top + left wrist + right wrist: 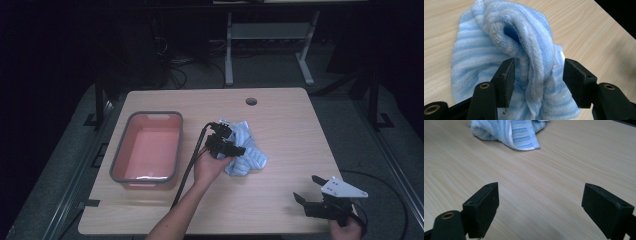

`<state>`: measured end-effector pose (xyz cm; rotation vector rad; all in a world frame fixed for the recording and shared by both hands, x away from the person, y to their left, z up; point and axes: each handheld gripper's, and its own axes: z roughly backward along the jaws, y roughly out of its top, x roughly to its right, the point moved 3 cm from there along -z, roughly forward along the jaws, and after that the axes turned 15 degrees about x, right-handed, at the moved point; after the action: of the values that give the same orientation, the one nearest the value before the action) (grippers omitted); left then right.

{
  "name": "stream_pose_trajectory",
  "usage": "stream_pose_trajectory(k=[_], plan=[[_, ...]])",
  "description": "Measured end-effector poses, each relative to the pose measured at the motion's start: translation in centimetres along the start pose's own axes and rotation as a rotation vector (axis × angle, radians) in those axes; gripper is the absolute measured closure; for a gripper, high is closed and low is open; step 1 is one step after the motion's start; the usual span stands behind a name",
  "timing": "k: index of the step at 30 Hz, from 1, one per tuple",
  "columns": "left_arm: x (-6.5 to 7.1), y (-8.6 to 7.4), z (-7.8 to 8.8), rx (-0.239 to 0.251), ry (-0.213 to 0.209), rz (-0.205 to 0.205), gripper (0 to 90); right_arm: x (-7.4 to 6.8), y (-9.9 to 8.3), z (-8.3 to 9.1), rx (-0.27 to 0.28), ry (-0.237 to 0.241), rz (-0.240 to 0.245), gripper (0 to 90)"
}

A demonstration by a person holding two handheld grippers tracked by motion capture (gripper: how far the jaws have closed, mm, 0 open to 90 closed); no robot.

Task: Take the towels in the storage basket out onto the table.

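Towel: I see the blue-and-white striped towel (pixel 246 150) crumpled at the centre of the high view, lying on the wooden table (pixel 290 130) just right of my left hand.
Left gripper: in the high view my left gripper (pixel 235 150) sits over the towel's left part, at mid-frame; how its jaws stand I cannot read from there.
Left gripper view: here I get the close look. The jaws rise from the bottom edge, part-way spread, with a raised fold of the towel (pixel 524 50) standing between them. The pads (pixel 510 75) lie close beside the fold without squeezing it.
Right gripper: my right gripper (pixel 311 192) rests at the lower right of the high view, well apart from the towel, its grey plate on top.
Right gripper view: its jaws stand wide apart over bare wood, nothing between them; the towel (pixel 511 130) shows far off at the top edge, with its white hem turned my way.
Tub: the high view alone gives me a pink tub (pixel 147 147) with a grey rim, at centre left, just left of my forearm.
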<state>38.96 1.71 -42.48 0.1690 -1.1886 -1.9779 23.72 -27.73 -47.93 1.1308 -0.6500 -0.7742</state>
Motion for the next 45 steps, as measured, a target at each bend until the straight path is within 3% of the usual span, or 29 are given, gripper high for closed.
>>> stream_pose_trajectory(k=[7,15,22,29,45], plan=[[-0.3,-0.5,0.3,-0.003,-0.013,0.008,41.8,0.1,-0.1,0.4,0.002,-0.011,-0.008,13.7],[-1.0,-1.3,1.3,0.017,-0.017,0.046,40.6,0.6,-0.1,0.6,0.013,-0.028,-0.021,13.7],[-1.0,-1.9,2.1,0.016,-0.026,0.029,40.0,0.8,-0.2,0.7,0.008,-0.04,-0.029,13.7],[-1.0,-2.3,2.6,0.03,-0.034,0.039,39.8,0.9,-0.3,0.7,0.006,-0.044,-0.033,13.7],[-0.7,-3.6,4.3,0.026,-0.036,-0.002,37.7,0.9,-0.4,0.6,0.0,-0.043,-0.027,13.7]])
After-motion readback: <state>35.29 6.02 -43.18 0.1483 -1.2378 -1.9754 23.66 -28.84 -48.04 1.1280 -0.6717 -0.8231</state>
